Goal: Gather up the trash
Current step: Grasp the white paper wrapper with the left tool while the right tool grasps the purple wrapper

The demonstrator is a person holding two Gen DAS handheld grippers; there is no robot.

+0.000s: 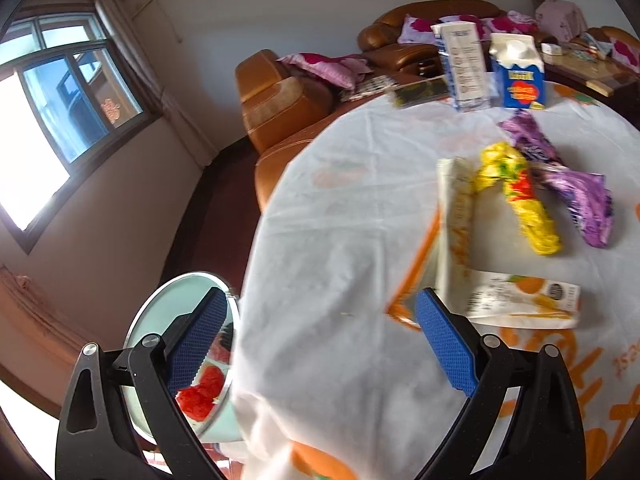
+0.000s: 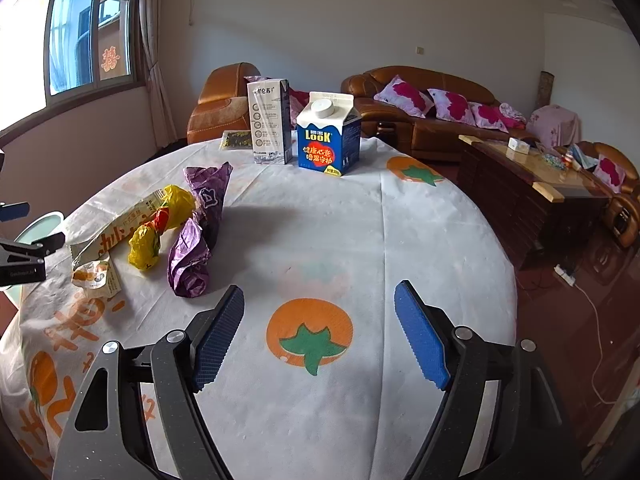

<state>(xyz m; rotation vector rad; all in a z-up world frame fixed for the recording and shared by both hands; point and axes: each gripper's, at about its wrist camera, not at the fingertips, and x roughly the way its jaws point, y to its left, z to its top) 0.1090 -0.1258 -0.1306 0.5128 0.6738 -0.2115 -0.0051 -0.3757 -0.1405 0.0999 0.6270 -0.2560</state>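
- Left gripper (image 1: 318,336), lower middle of the left wrist view: jaws spread wide, nothing between the pads
- Right gripper (image 2: 320,330), bottom of the right wrist view: jaws apart and empty, above the tablecloth (image 2: 320,240)
- Trash clustered at centre left of the right view: cream wrapper (image 2: 100,248), yellow wrapper (image 2: 154,232), purple wrapper (image 2: 196,236), touching one another
- Upper centre: grey carton (image 2: 270,122) and blue carton (image 2: 328,134), upright, side by side
- Pale green bin (image 1: 176,344) in lower left of the left view, beside the table edge, red scraps inside
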